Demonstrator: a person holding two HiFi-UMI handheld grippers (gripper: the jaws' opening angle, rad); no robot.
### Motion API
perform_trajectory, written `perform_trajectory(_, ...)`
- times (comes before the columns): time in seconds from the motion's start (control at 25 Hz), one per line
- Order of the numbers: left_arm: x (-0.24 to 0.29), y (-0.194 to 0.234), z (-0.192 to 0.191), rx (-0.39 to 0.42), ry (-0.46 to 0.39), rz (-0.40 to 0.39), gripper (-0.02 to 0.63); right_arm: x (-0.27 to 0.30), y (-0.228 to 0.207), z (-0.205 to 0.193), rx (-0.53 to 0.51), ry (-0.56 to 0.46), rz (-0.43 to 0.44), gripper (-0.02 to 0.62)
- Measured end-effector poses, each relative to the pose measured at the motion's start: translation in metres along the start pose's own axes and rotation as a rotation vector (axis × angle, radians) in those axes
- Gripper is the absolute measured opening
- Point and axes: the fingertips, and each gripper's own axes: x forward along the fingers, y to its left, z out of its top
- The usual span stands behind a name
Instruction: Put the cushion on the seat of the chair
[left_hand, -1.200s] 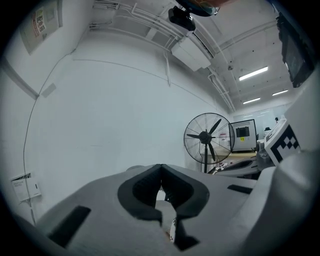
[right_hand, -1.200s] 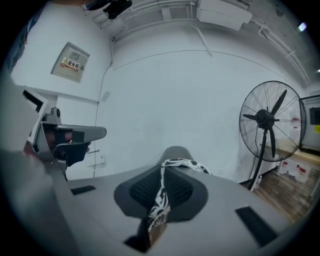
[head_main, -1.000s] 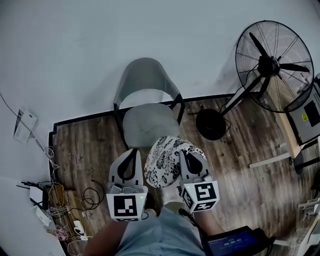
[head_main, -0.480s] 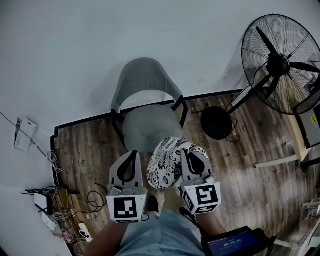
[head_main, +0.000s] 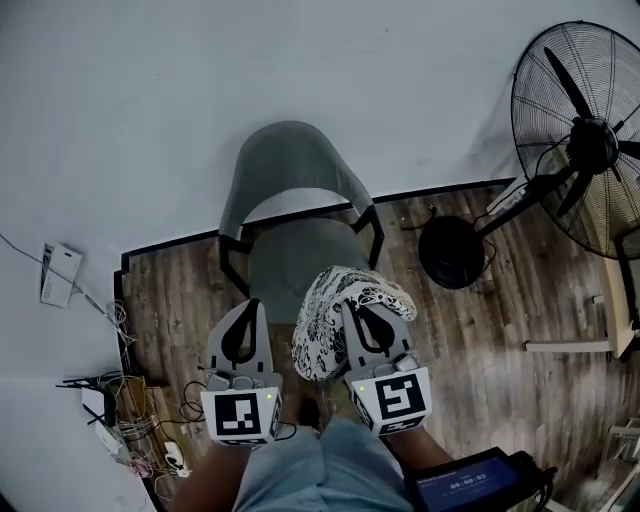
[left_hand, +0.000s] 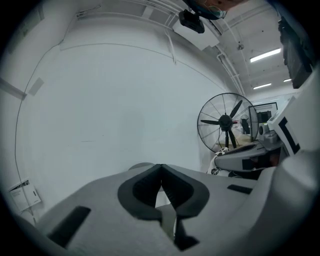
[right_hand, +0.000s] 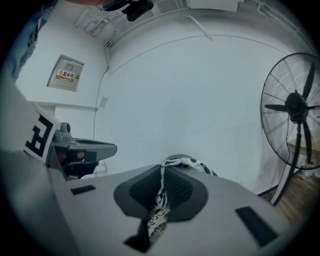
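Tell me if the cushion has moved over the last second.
Yes. The cushion has moved forward toward the chair; in the head view it now overlaps more of the seat at its front edge.

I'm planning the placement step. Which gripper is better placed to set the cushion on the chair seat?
The right gripper: its jaws are clamped on the patterned cushion, held just in front of the chair seat. The left gripper is shut on nothing.
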Motion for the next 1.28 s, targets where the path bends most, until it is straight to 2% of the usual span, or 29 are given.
perform_trajectory(0.28, 0.031, 0.008, 0.022, -0.031, 0.018, 0.102, 0.009, 0.055, -0.017, 0.03, -0.035, -0.019, 0.147, 0.021)
perform_trajectory(0.48, 0.034, 0.036, 0.011, -0.024, 0.033, 0.17, 0.009, 0.093, -0.013, 0.042, -0.064, -0.031, 0.196, 0.021)
perform_trajectory(0.76, 0.048, 0.081, -0.015, -0.148, 0.07, 0.207, 0.009, 0.151, 0.004, 0.024, -0.104, 0.048, 0.217, 0.021)
perform_trajectory(1.0, 0.074, 0.149, -0.031, -0.174, 0.08, 0.221, 0.009, 0.222, 0.023, 0.002, -0.077, 0.137, 0.199, 0.021)
perform_trajectory(1.28, 0.088, 0.215, -0.051, -0.197, 0.108, 0.263, 0.009, 0.283, 0.052, -0.006, -0.044, 0.155, 0.209, 0.021)
